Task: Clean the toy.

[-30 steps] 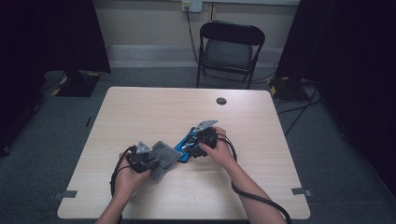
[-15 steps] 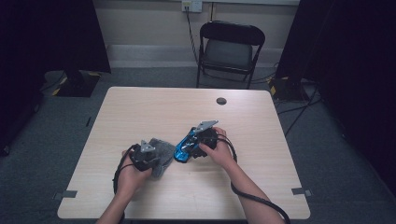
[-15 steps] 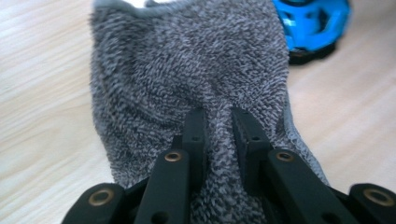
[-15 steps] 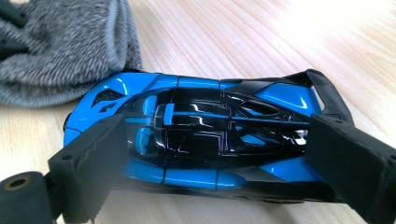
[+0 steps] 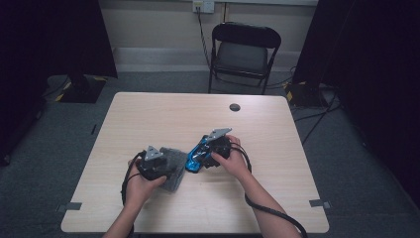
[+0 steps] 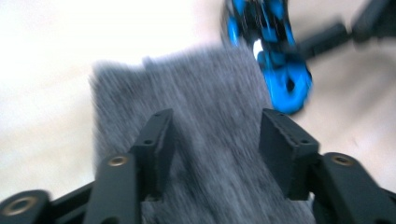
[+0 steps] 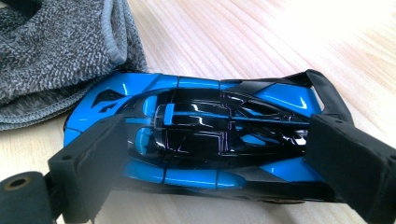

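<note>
A folded grey cloth (image 5: 173,159) lies on the table in front of the person. My left gripper (image 5: 169,171) hovers over it. In the left gripper view its jaws (image 6: 215,135) stand apart after just opening, the cloth (image 6: 210,88) lies under and between them, and the pads do not press on it. A blue and black toy car (image 5: 192,159) sits just right of the cloth, its nose at the cloth's edge. My right gripper (image 7: 210,154) is shut on the car (image 7: 201,126), one jaw at each end. The cloth (image 7: 51,51) shows at the upper left of the right gripper view.
The wooden table (image 5: 148,114) has a small dark round spot (image 5: 235,107) near its far edge. A black folding chair (image 5: 242,49) stands behind the table. Cables trail from both grippers toward the near edge.
The left gripper's jaws have gone from shut to apart above the grey cloth. The right gripper has kept its hold on the car and barely moved.
</note>
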`<action>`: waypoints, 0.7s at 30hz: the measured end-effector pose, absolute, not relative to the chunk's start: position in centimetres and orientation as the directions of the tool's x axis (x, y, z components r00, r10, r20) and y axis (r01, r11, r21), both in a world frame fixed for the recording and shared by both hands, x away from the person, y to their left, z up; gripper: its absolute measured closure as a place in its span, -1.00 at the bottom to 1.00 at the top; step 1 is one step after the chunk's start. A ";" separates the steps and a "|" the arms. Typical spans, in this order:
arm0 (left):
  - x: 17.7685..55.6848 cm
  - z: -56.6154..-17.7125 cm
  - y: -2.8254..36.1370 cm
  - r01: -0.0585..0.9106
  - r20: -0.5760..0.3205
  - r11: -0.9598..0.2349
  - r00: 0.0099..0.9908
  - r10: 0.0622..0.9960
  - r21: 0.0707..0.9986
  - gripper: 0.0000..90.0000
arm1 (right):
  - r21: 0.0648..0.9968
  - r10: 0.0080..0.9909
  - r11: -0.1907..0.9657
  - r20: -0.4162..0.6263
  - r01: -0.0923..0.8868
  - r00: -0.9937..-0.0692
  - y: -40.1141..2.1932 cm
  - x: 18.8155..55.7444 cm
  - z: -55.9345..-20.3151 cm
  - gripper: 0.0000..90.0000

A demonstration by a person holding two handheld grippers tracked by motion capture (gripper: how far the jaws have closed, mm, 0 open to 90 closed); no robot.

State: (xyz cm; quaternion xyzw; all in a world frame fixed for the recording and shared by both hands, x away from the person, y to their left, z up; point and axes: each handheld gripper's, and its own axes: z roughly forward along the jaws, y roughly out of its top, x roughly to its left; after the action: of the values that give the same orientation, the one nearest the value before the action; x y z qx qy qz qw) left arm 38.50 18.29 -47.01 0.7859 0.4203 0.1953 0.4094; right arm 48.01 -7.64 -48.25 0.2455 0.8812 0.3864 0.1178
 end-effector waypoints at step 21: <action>38.6 -49.5 17.2 0.566 -0.081 -0.319 0.570 0.818 0.760 0.62 | 0.743 0.531 0.574 -0.017 0.345 -0.847 -7.6 47.9 -48.3 -0.87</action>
State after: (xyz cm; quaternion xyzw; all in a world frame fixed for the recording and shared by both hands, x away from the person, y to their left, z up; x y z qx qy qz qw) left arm 38.63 17.20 -49.53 0.7959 0.4346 0.1615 0.3893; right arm 47.88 -7.63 -48.31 0.2491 0.8791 0.3884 0.1197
